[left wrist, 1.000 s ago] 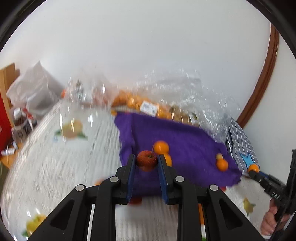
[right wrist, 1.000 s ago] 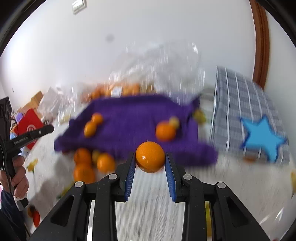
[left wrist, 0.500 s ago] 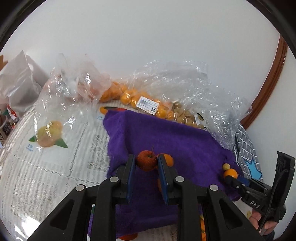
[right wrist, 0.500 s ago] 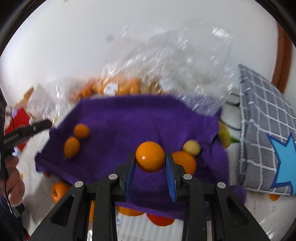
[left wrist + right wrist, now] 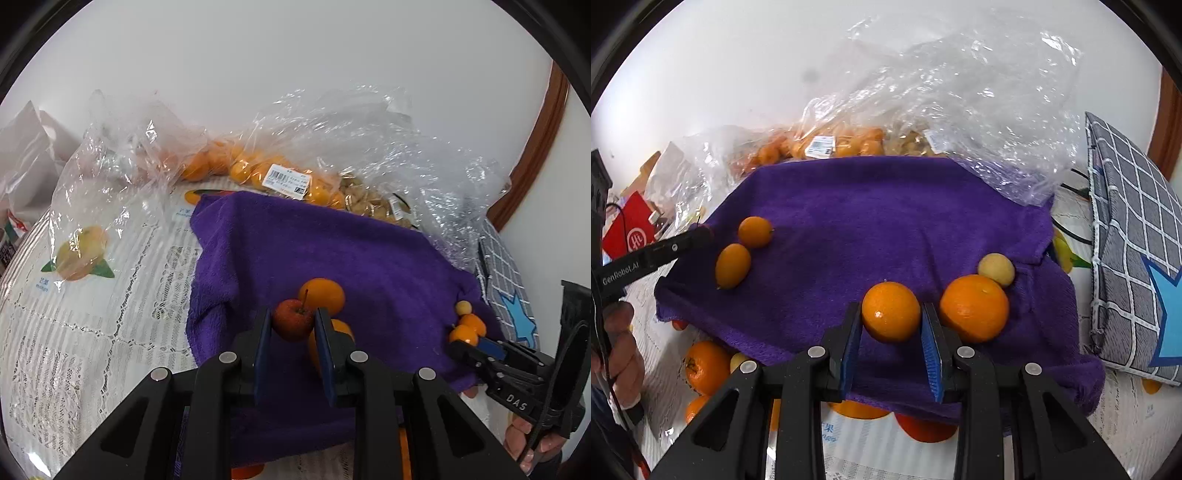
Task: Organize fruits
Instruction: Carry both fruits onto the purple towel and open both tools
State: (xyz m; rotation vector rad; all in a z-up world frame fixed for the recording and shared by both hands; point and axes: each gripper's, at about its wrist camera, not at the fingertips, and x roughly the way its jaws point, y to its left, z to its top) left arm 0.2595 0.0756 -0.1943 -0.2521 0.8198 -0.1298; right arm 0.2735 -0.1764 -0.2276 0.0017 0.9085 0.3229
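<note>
My left gripper [image 5: 292, 320] is shut on a small red apple-like fruit [image 5: 293, 319] with a stem, held over the near edge of a purple towel [image 5: 332, 251]. Two oranges [image 5: 322, 295] lie on the towel right behind it. My right gripper [image 5: 891, 312] is shut on an orange [image 5: 891, 312] above the same purple towel [image 5: 886, 214]. A larger orange [image 5: 974, 308] and a pale yellow fruit [image 5: 996, 269] rest on the towel just to its right. Two small oranges [image 5: 754, 231] lie at the towel's left, near the left gripper [image 5: 701, 233], whose held fruit is hidden there.
Clear plastic bags [image 5: 325, 147] holding small oranges and pale fruit stand behind the towel against the white wall. A grey checked pillow with a blue star [image 5: 1134, 236] lies to the right. Several oranges [image 5: 705, 365] lie on the lace tablecloth [image 5: 92, 314] under the towel's near edge.
Both grippers have come down and forward over the purple towel, each keeping its fruit. The towel and the fruit on it now look larger and closer.
</note>
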